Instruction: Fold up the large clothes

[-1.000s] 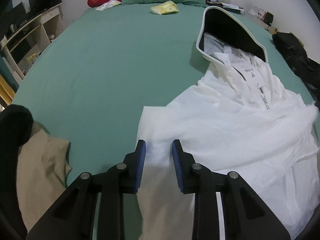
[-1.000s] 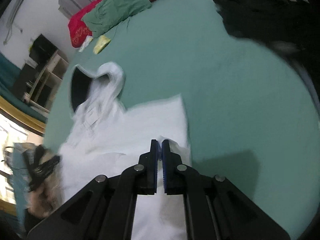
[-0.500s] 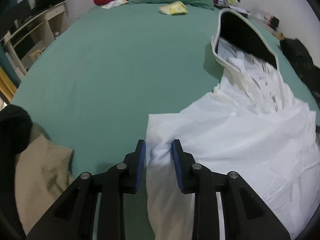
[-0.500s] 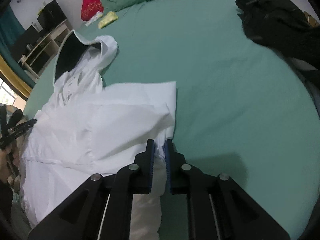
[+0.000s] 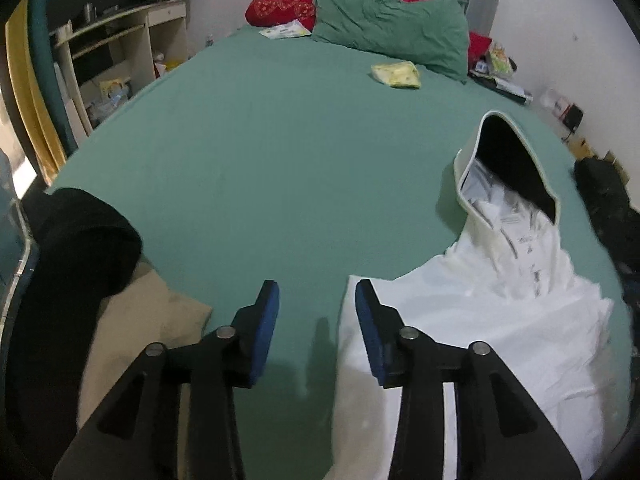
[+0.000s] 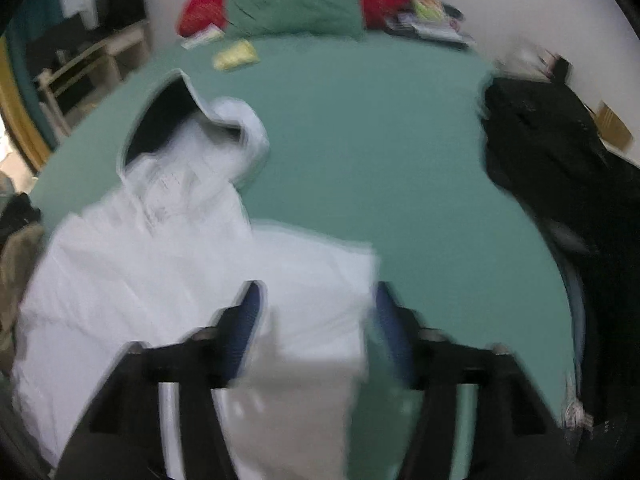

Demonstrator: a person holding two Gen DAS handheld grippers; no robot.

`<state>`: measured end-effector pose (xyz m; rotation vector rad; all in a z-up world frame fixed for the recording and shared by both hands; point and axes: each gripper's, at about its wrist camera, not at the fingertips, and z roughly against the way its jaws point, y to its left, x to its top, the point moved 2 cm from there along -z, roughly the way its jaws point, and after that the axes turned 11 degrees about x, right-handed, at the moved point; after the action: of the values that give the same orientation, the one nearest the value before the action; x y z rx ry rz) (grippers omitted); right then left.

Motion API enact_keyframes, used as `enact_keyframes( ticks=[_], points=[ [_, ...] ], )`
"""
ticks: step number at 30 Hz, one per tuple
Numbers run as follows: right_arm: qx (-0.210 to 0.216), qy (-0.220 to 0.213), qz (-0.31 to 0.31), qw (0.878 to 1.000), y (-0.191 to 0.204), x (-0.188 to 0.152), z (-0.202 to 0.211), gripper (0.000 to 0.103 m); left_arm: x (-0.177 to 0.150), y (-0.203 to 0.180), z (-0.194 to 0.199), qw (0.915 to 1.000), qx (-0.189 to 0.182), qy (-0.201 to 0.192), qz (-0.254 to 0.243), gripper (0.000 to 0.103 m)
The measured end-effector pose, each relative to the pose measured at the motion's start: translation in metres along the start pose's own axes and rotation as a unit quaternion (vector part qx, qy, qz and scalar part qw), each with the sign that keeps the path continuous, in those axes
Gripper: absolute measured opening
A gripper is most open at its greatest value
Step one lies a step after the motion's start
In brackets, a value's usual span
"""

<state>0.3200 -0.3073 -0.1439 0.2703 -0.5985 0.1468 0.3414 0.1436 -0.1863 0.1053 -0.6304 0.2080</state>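
A white hooded jacket [image 5: 500,320] with a dark-lined hood [image 5: 508,160] lies partly folded on the green bed [image 5: 280,160]. My left gripper [image 5: 316,304] is open and empty above the sheet, just left of the jacket's near edge. In the blurred right wrist view the jacket [image 6: 168,264] lies at the lower left with its hood [image 6: 168,120] farther off. My right gripper [image 6: 318,304] is open above the jacket's folded right corner, holding nothing.
A tan garment [image 5: 144,332] and a black one [image 5: 72,264] lie at the bed's left edge. A black garment [image 6: 560,168] lies on the right side. Green pillow [image 5: 388,28], red pillow [image 5: 288,0] and a yellow packet [image 5: 396,74] are at the head. Shelves [image 5: 120,52] stand left.
Both grippers have opened and let go of the white jacket, which now lies on the bed. Both have drawn back and risen a little; the right view is motion-blurred.
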Motion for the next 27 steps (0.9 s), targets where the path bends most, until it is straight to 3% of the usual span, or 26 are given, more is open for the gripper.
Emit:
enact_keyframes(
  ticks=[4,8,14,15,16,17,19,22,25,27],
  points=[
    [0.031,0.007,0.021,0.999,0.023,0.046,-0.051,0.068,-0.001,-0.006,-0.015,0.9998,-0.008,0.018,0.009,0.043],
    [0.051,0.022,0.016,0.998,0.029,0.067,-0.1,0.068,-0.004,-0.007,-0.023,0.9994,-0.013,0.026,0.018,0.043],
    [0.066,0.034,0.015,0.997,0.026,0.086,-0.155,0.065,-0.008,-0.015,-0.028,0.9994,-0.014,0.029,-0.009,0.043],
    [0.076,0.035,0.015,0.996,0.023,0.087,-0.159,0.039,-0.008,-0.017,-0.029,0.9994,-0.015,0.031,-0.01,0.043],
    [0.078,0.044,0.017,0.996,0.02,0.086,-0.162,0.006,-0.008,-0.021,-0.033,0.999,-0.019,0.038,-0.012,0.043],
    [0.073,0.051,0.021,0.996,0.019,0.084,-0.161,0.005,-0.008,-0.025,-0.035,0.9987,-0.024,0.043,-0.014,0.043],
    [0.067,0.038,0.061,0.995,0.021,0.078,-0.146,0.005,-0.006,-0.036,-0.038,0.998,-0.038,0.048,-0.019,0.043],
    [0.017,0.034,0.168,0.985,0.028,0.053,-0.12,0.005,0.011,-0.055,-0.045,0.9969,-0.056,0.049,-0.027,0.043],
    [-0.006,0.022,0.286,0.958,0.034,0.013,-0.092,0.005,0.039,-0.073,-0.054,0.9957,-0.074,0.045,-0.034,0.043],
    [0.009,0.02,0.339,0.941,0.037,-0.014,-0.082,0.005,0.066,-0.086,-0.065,0.9955,-0.079,0.039,-0.033,0.043]
  ],
)
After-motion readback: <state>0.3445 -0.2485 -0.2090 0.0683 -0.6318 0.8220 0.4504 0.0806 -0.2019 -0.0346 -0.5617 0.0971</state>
